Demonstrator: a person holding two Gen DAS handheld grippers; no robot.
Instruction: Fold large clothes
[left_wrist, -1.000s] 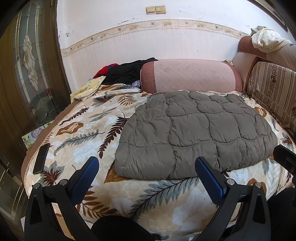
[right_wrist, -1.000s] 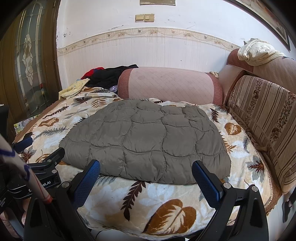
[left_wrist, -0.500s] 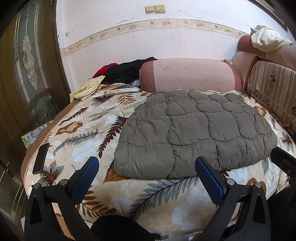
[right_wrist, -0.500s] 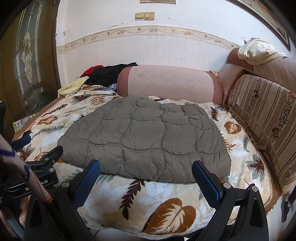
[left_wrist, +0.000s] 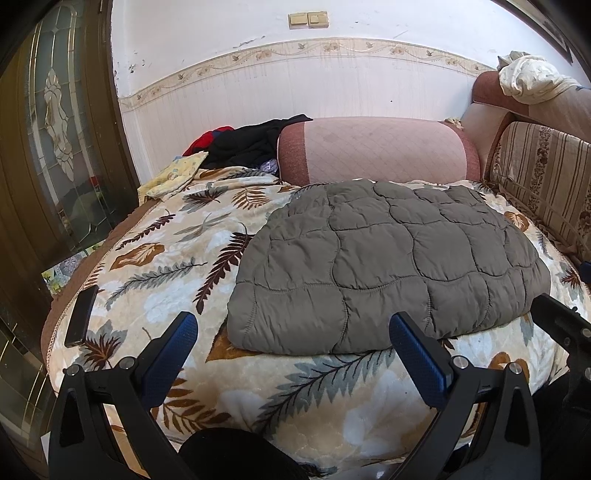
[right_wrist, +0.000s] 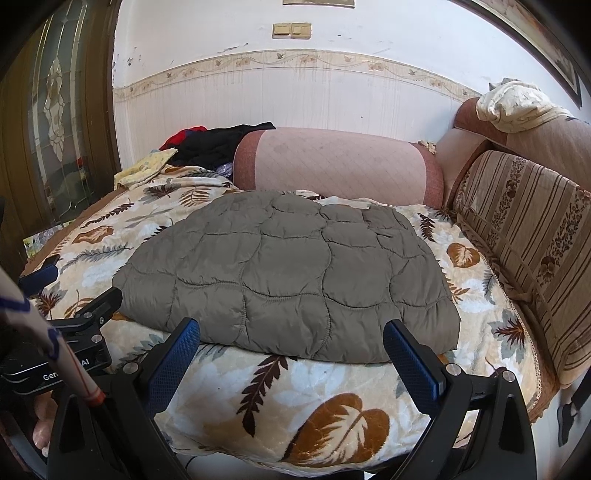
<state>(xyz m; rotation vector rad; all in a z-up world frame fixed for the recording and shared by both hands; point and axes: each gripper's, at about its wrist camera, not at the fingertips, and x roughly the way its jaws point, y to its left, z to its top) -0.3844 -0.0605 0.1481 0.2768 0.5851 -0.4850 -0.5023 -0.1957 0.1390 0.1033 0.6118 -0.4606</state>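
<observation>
1 bed (left_wrist: 155, 236) fills both views, spread with 1 leaf-print blanket (right_wrist: 332, 417). To its right runs 1 striped sofa back (right_wrist: 524, 236), with 1 cream cloth (right_wrist: 513, 105) bunched on the padded top above it. At the head of the bed lies 1 pink bolster (left_wrist: 376, 147). Left of the bolster is 1 heap of clothes (left_wrist: 243, 144), black and red, with 1 yellow cloth (left_wrist: 173, 177) beside it.

1 grey quilted jacket (left_wrist: 388, 266) lies folded flat on the blanket, in the middle-right of the bed, its far edge just short of the bolster. In the right wrist view the jacket (right_wrist: 288, 273) reaches the near edge of the bed.

There are 2 claws. The left claw (left_wrist: 291, 350) hangs just off the near edge of the bed, its 2 blue-padded fingers (left_wrist: 173, 343) spread wide with nothing between them; the jacket's near-left corner sits just beyond and between the fingertips, not touching. The right claw (right_wrist: 291, 350) is likewise released, its 2 fingers (right_wrist: 410, 354) wide apart and gripping nothing, with the jacket's near edge just ahead of the tips. The left claw (right_wrist: 74, 321) also shows at the left of the right wrist view, beside the jacket's near-left corner.

1 dark phone (left_wrist: 81, 314) lies on the bed's left edge, well apart from the jacket.
</observation>
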